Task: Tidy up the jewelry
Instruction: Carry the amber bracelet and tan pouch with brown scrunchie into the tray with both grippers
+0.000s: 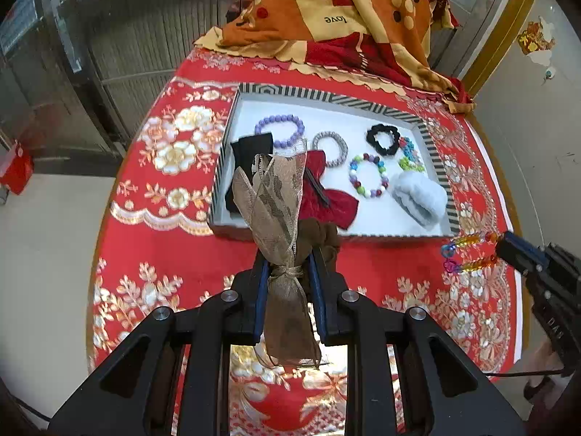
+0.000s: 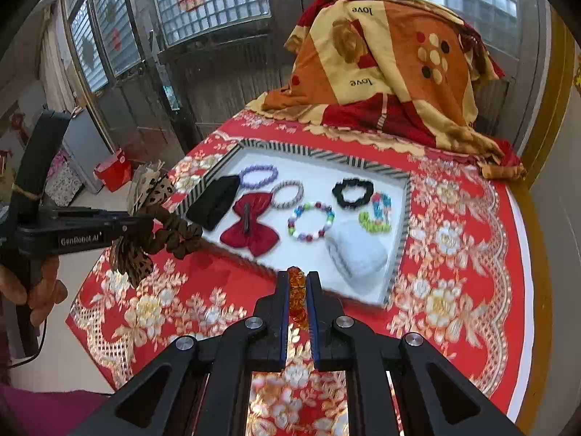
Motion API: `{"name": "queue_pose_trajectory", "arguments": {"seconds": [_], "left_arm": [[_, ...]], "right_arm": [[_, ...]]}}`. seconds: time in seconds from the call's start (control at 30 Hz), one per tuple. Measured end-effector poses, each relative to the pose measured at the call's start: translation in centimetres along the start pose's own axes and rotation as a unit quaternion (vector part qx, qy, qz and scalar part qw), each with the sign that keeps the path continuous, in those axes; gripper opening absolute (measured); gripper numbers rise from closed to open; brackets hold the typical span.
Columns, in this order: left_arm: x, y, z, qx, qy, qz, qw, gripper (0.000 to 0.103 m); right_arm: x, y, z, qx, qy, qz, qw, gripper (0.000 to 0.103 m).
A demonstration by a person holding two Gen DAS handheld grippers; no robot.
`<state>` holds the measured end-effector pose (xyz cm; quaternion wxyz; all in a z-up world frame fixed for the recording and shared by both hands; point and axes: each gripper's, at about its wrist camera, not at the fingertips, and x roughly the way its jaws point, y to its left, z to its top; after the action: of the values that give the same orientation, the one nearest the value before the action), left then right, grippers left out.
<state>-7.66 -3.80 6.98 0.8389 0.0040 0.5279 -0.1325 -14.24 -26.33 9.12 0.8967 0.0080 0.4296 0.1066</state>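
A white tray [image 1: 326, 103] with a striped rim sits on the red floral cloth. It holds a purple bead bracelet [image 1: 279, 129], a silver bracelet [image 1: 331, 147], a multicolour bead bracelet [image 1: 367, 174], a black scrunchie [image 1: 382, 138], a red bow [image 1: 326, 196], a black bow [image 1: 250, 152] and a pale blue fluffy scrunchie [image 1: 419, 196]. My left gripper [image 1: 288, 254] is shut on a brown scrunchie with a sheer ribbon [image 1: 277, 196], held above the tray's near edge. My right gripper [image 2: 298, 278] is shut on an orange bead bracelet [image 2: 297, 298] in front of the tray [image 2: 399, 210].
A heap covered with an orange and yellow blanket [image 1: 345, 18] stands behind the tray. The round table's edge falls off at left and right. A red bag [image 2: 114, 169] stands on the floor at the left. Metal doors and glass blocks stand behind.
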Motion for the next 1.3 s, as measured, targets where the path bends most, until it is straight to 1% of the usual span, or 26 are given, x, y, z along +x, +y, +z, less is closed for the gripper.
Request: {"name": "queue_pose_trajectory", "arguments": {"seconds": [0.17, 0.37, 0.53, 0.73, 0.87, 1.0, 1.2, 1.3], "left_arm": [[0.5, 0.2, 1.7, 0.008, -0.010, 0.011, 0.9999, 0.020], [0.9, 0.3, 3.7, 0.016, -0.019, 0.021, 0.9995, 0.020], [1.9, 0.4, 5.5, 0.019, -0.018, 0.029, 0.9992, 0.020], [3.3, 0.5, 7.8, 0.026, -0.016, 0.033, 0.9990, 0.020], [4.7, 0.2, 9.5, 0.031, -0.013, 0.035, 0.9988, 0.020], [6.0, -0.4, 10.9, 0.037, -0.007, 0.031, 0.9988, 0.020], [8.3, -1.8, 13.0, 0.041, 0.004, 0.011, 0.9991, 0.020], [9.6, -2.5, 14.2, 0.044, 0.006, 0.006, 0.9990, 0.020]], "right_arm": [[1.1, -0.3, 2.0, -0.004, 0.000, -0.006, 1.000, 0.008], [3.0, 0.1, 3.9, -0.001, 0.004, 0.003, 1.000, 0.008], [5.2, 0.7, 5.2, -0.001, 0.011, 0.009, 1.000, 0.008], [8.3, 1.0, 6.0, 0.021, 0.029, 0.034, 0.999, 0.008], [10.0, 1.0, 6.2, 0.036, 0.039, 0.046, 0.998, 0.008], [11.0, 0.1, 5.9, 0.052, 0.048, 0.045, 0.996, 0.008], [13.1, -2.9, 4.4, 0.086, 0.084, 0.014, 0.993, 0.008], [13.8, -3.4, 3.9, 0.088, 0.096, 0.006, 0.991, 0.008]]}}
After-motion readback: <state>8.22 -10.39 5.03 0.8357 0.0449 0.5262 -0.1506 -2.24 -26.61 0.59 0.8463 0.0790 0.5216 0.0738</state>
